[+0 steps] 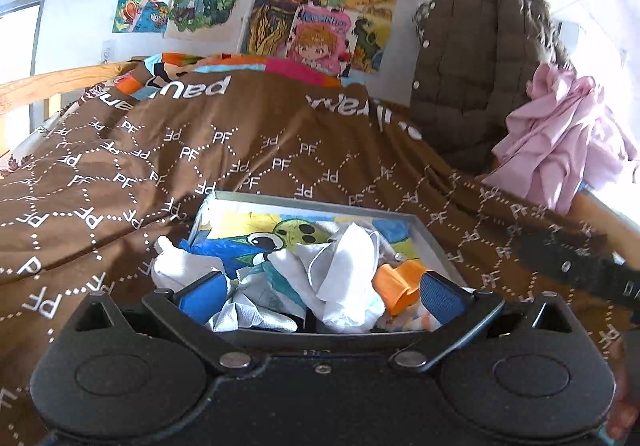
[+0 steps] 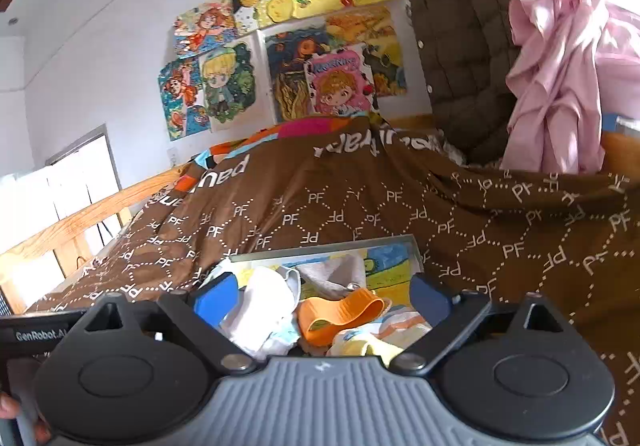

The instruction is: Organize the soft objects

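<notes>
Left wrist view: the left claw [image 1: 320, 292] is being held wide open, nothing gripped, just above the near rim of a shallow box [image 1: 434, 246] resting on the bed's brown quilt [image 1: 120, 174]. Between its blue pads [image 1: 202, 296], crumpled white cloths [image 1: 348, 270] are lying heaped; they are judged light, limp and easily bunched, best pinched at a raised fold. Just inside the right pad, an orange strap [image 1: 396, 284] is lying, seemingly springier. Right wrist view: the right claw [image 2: 322, 296] is likewise being held open and empty over the same box, the strap's loop [image 2: 340, 312] directly ahead between its pads. Farther off, a brown jacket [image 1: 472, 74] and pink garment [image 1: 560, 134] are hanging.
</notes>
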`<state>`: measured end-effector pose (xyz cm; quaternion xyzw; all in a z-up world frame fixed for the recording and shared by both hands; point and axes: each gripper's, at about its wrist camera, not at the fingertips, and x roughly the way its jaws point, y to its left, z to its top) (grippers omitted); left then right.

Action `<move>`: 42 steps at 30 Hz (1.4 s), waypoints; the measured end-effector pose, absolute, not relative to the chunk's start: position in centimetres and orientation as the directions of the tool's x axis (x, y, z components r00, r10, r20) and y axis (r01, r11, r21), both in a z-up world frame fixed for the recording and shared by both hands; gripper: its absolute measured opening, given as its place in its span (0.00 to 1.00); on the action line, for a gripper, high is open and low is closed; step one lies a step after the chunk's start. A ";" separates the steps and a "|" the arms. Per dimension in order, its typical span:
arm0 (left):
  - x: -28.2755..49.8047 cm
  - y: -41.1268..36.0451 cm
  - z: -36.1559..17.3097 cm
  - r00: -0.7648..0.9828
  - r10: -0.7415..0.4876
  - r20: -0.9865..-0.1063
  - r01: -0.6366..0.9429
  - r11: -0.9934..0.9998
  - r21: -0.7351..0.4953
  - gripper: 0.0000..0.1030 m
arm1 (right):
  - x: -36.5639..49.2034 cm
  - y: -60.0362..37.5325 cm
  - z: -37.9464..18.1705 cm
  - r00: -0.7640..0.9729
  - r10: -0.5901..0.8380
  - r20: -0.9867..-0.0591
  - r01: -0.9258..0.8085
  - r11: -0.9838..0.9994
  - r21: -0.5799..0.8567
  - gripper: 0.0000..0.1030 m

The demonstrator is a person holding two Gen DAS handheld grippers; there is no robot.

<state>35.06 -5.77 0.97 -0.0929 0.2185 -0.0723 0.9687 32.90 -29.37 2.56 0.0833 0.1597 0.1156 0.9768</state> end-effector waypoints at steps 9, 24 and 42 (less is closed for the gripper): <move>29.5 -4.7 2.3 0.904 -0.180 -0.388 0.107 0.973 -0.202 0.99 | 27.6 -27.9 2.8 0.923 0.230 -0.310 -0.186 0.968 0.166 1.00; 21.8 -2.9 1.6 0.906 -0.171 -0.386 0.085 0.969 -0.231 0.99 | 21.3 -26.3 2.2 0.931 0.192 -0.312 -0.164 0.980 0.115 1.00; 18.3 -2.5 -0.9 0.913 -0.094 -0.398 0.031 0.987 -0.160 0.99 | 16.9 -25.0 -0.9 0.952 0.150 -0.268 -0.119 0.984 0.129 1.00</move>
